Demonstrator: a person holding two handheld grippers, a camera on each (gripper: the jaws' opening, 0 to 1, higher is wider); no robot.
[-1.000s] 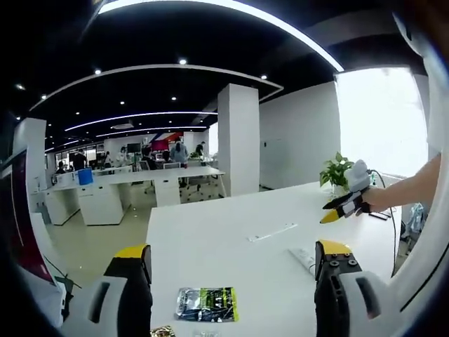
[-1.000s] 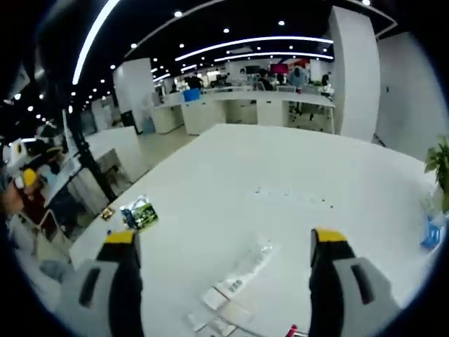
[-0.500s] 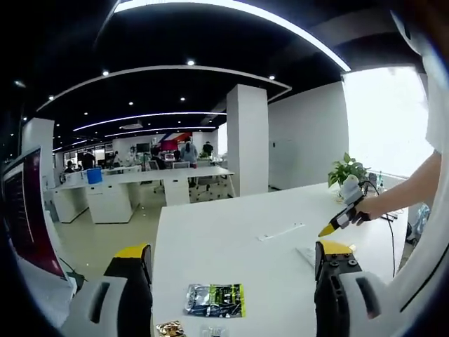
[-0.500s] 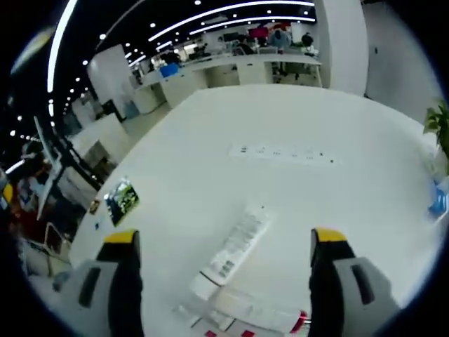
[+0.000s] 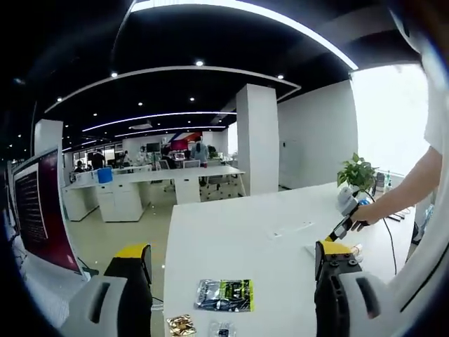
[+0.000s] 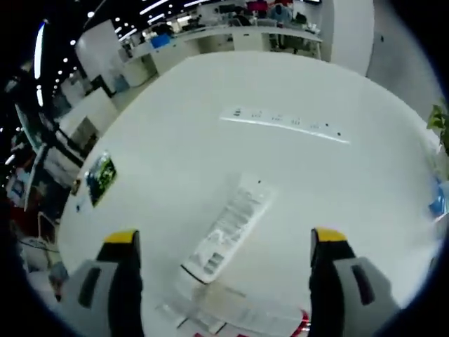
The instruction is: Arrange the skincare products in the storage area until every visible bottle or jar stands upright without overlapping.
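Note:
A long white skincare tube [image 6: 228,228] lies flat on the white table [image 6: 337,182], between and just beyond the open jaws of my right gripper [image 6: 224,237]. Clear flat packets [image 6: 217,309] and a red-edged item [image 6: 302,324] lie nearer the camera. In the left gripper view, my left gripper [image 5: 233,249] stands open over the table [image 5: 231,232] with nothing between its jaws. A green and black sachet [image 5: 224,295] lies ahead of it, with two small packets [image 5: 181,324] beside. A person's hand holds the right gripper [image 5: 342,226] low over the table at the right.
A white power strip [image 6: 284,121] runs across the table beyond the tube. The green sachet [image 6: 100,177] lies near the table's left edge. A potted plant [image 5: 358,172] stands at the far right corner. Desks, a white pillar [image 5: 257,137] and people fill the office behind.
The right gripper has tipped down towards the table, so the white tube now sits larger between its jaws. In the left gripper view, the right gripper has sunk lower.

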